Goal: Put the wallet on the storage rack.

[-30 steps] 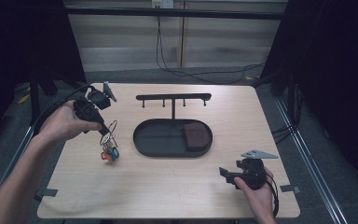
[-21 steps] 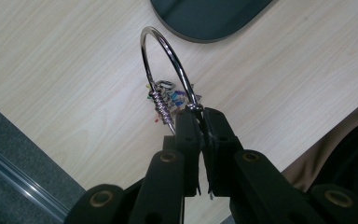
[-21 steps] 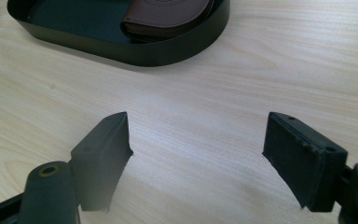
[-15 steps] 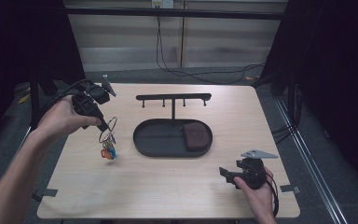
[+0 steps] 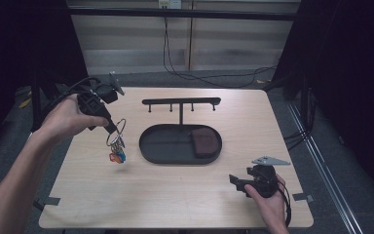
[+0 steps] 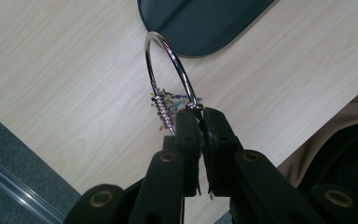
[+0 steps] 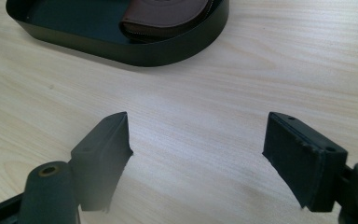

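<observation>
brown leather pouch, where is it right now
In the high view the brown leather pouch lies in the right end of the black oval metal tray, below the black hook rail.

Looks like a lab or recording studio: pale wooden table (image 5: 175, 195) with tape-marked corners, ringed left and right by black curtains (image 5: 341, 58), cables (image 5: 214, 78) trailing over the grey floor beyond the far edge, before a plain panelled wall (image 5: 141, 44).

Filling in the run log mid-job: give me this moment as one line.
left gripper: shut on key ring, lifted off table | right gripper: open, empty, low over table | tray: holds brown pouch
</observation>
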Motion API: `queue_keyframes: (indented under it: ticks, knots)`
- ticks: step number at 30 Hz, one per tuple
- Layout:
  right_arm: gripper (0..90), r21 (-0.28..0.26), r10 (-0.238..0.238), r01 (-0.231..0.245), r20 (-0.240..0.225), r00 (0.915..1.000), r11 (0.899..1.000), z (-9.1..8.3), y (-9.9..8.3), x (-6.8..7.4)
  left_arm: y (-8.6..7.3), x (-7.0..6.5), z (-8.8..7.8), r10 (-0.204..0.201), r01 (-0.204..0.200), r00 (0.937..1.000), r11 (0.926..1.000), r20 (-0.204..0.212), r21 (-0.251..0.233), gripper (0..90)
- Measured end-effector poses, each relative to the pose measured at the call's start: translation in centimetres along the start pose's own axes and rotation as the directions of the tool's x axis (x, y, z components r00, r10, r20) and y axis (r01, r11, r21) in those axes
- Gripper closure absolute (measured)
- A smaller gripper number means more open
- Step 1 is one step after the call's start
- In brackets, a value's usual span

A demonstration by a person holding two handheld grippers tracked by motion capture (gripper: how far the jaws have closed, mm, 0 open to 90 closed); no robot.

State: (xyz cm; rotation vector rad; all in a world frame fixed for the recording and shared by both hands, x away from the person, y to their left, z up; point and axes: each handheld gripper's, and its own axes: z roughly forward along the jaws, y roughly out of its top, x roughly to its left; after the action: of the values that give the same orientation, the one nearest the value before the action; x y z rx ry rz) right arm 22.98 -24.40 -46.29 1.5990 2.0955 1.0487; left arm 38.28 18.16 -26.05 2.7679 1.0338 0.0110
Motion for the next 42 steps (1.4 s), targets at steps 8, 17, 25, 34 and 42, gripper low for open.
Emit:
queue_keyframes:
  ticks: [8, 17, 25, 34, 42]
  knots:
    - [22.9, -0.001, -0.002, 0.002, -0.001, 1.0, 1.0, 0.0, 0.0, 0.0, 1.0, -0.6, -0.3, 0.024, -0.024, 0.9994, 0.9997, 0.023, -0.007, 85.8]
    - [22.9, -0.003, -0.001, 0.001, -0.002, 1.0, 1.0, -0.1, 0.0, 0.0, 2.4, -1.2, -0.4, 0.03, -0.03, 0.9985, 0.9995, 0.046, -0.001, 85.8]
    - [22.7, -0.002, -0.001, 0.001, 0.0, 1.0, 1.0, -0.1, -0.1, 0.0, 3.9, -1.8, -0.5, 0.037, -0.037, 0.9982, 0.9993, 0.048, 0.006, 85.8]
    - [22.6, -0.004, -0.004, 0.004, 0.001, 1.0, 1.0, -0.1, -0.1, 0.0, 5.9, -2.8, 0.1, 0.085, -0.086, 0.9955, 0.9962, 0.04, 0.015, 85.8]
    - [22.6, 0.0, -0.005, 0.005, 0.0, 1.0, 1.0, -0.1, -0.1, 0.1, 7.9, -2.0, 1.0, 0.075, -0.075, 0.9942, 0.9971, 0.078, 0.007, 85.8]
